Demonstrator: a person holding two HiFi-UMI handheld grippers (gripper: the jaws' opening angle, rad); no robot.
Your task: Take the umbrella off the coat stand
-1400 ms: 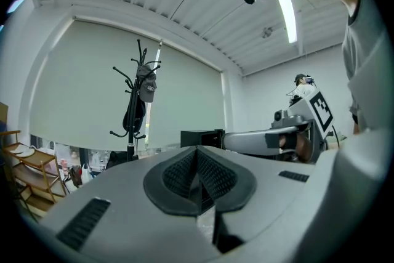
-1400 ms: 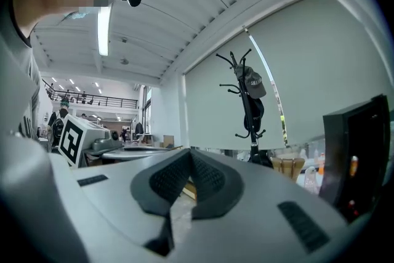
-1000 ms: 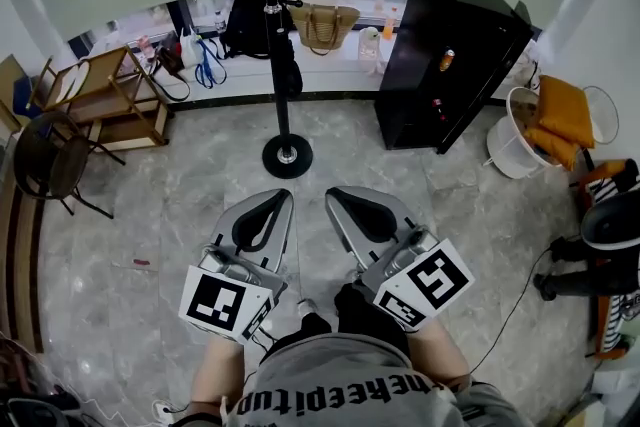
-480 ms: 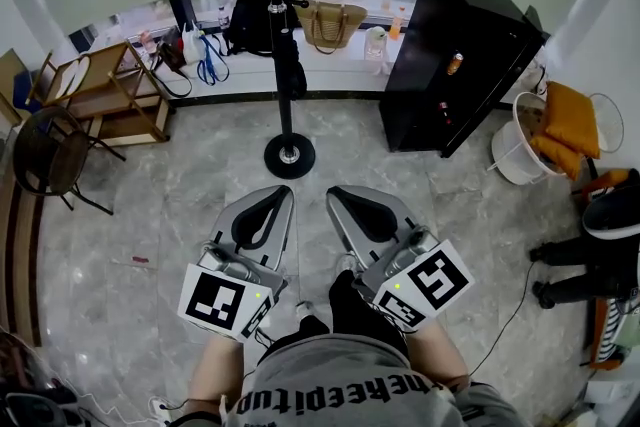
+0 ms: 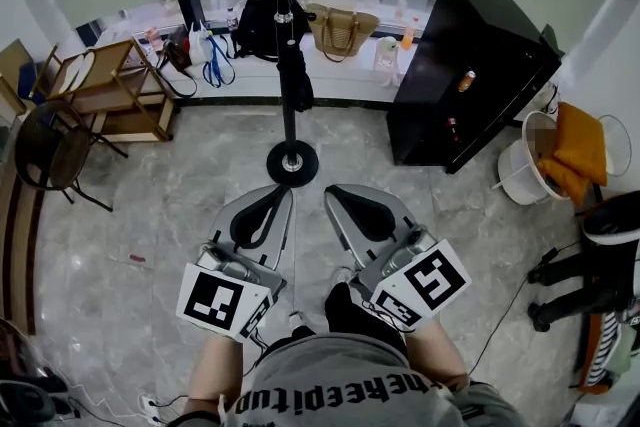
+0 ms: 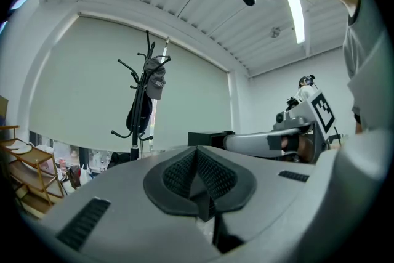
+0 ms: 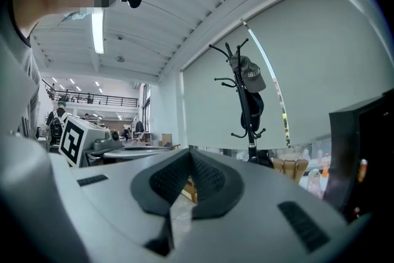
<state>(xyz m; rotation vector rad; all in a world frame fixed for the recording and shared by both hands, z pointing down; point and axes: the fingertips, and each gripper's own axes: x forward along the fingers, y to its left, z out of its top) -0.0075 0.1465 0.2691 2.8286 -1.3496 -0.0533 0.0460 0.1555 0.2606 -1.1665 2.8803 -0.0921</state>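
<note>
Grey marble floor tiles (image 5: 140, 215) spread beneath a person seen from above, with a pale blind covering the wall beyond. Standing near the middle of the floor is a black coat stand (image 5: 290, 115) on a round base. A grey cap (image 6: 155, 80) hangs near its top. Lower down, a slim dark bundle (image 5: 298, 83) hangs close against the pole; it looks like the folded umbrella, though the view is too small to be sure. It is on the stand, well apart from both grippers.

The left gripper (image 5: 262, 205) and the right gripper (image 5: 352, 203) are held side by side in front of the person's body, both pointing level toward the stand. Each one's own view shows its dark ribbed pads pressed together with nothing between them, so both are clenched and empty.

To the right of the stand is a tall black cabinet (image 5: 470, 75). Further right is a white basket (image 5: 520, 165) holding orange cushions. A tan handbag (image 5: 342, 27) sits on the low ledge behind the stand. At the left are a wooden rack (image 5: 110, 95) and a dark chair (image 5: 50, 155).
</note>
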